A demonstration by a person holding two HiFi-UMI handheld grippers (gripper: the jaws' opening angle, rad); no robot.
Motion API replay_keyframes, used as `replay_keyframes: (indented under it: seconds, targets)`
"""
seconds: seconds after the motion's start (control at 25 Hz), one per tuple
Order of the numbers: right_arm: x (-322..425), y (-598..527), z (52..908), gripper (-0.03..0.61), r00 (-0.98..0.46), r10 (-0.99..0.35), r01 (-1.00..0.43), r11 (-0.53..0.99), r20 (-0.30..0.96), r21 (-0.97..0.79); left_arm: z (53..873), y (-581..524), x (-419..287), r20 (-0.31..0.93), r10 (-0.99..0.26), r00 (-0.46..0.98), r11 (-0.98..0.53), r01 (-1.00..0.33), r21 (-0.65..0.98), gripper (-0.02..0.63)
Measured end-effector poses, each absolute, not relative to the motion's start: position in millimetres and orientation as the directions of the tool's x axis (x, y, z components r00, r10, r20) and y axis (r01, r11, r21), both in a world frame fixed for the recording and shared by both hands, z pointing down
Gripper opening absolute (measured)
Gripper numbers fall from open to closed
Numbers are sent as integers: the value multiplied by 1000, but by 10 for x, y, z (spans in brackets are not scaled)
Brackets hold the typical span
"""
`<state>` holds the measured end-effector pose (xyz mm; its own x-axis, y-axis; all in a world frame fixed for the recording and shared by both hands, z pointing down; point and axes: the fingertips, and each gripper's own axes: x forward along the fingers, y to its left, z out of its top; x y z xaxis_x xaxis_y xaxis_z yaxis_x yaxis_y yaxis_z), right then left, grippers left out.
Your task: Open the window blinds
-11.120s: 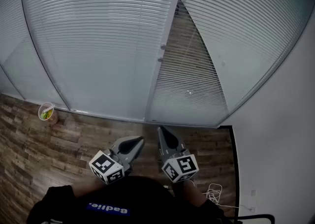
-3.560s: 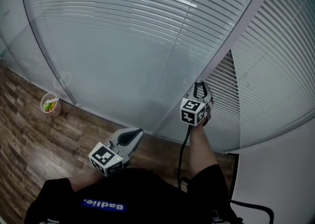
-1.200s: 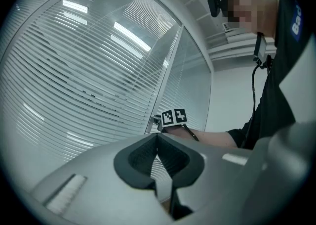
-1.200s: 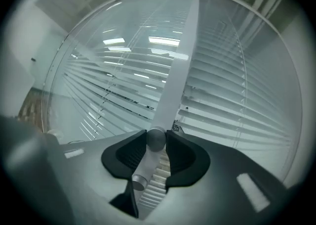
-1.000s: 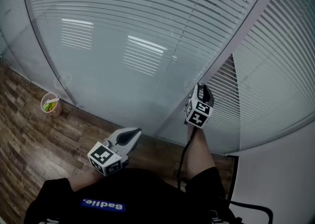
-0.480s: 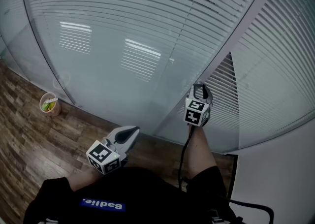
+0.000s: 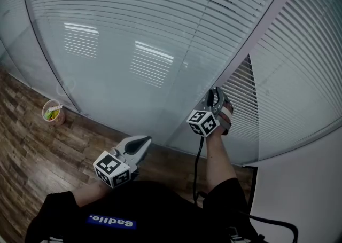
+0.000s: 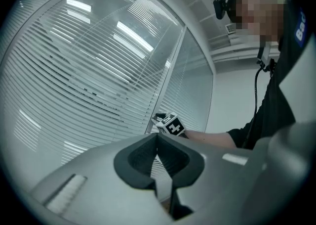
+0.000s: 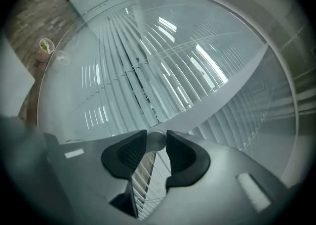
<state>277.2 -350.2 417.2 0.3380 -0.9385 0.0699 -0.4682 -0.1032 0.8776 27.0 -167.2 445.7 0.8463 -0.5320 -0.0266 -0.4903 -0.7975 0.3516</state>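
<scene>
Rolled, right gripper [image 7: 214, 95] jaws just closed, seemingly on knob [image 9: 156, 141] at frame [image 7: 264, 23] edge.

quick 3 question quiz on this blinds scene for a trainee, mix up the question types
1. Pick one: the right tongs pinch A) a pull cord, B) the small round grey knob on the pale grey frame post, C) a blind slat.
2. True or false: the left tongs grip a pull cord.
3. Fill in: the small round cup with green contents stands on the ____ floor.
Key: 1 B; those tongs have just been closing, with the knob between them. 2 false; they are shut on nothing. 3 wooden.
</scene>
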Motion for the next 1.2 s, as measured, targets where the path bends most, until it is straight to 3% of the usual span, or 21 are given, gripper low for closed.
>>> replay_keyframes:
  seconds: [0.36, 0.6, 1.0, 1.2]
  targets:
    - [2815, -3491, 4092, 127, 249, -961, -773, -121, 122, 623, 4400, -1677, 271, -27, -531, 847, -802, -492, 339, 0]
    - [2857, -3475, 4080, 128, 189, -973, -922, -131, 130, 364, 4399, -1680, 272, -27, -525, 851, -807, -487, 333, 0]
    - [2960, -3492, 4099, 129, 141, -979, -989, -132, 146, 73, 4430, -1670, 293, -29, -518, 855, -810, -479, 337, 0]
    - [2947, -3508, 4094, 135, 136, -977, -982, -111, 162, 151, 4435, -1649, 300, -29, -514, 857, -811, -474, 342, 0]
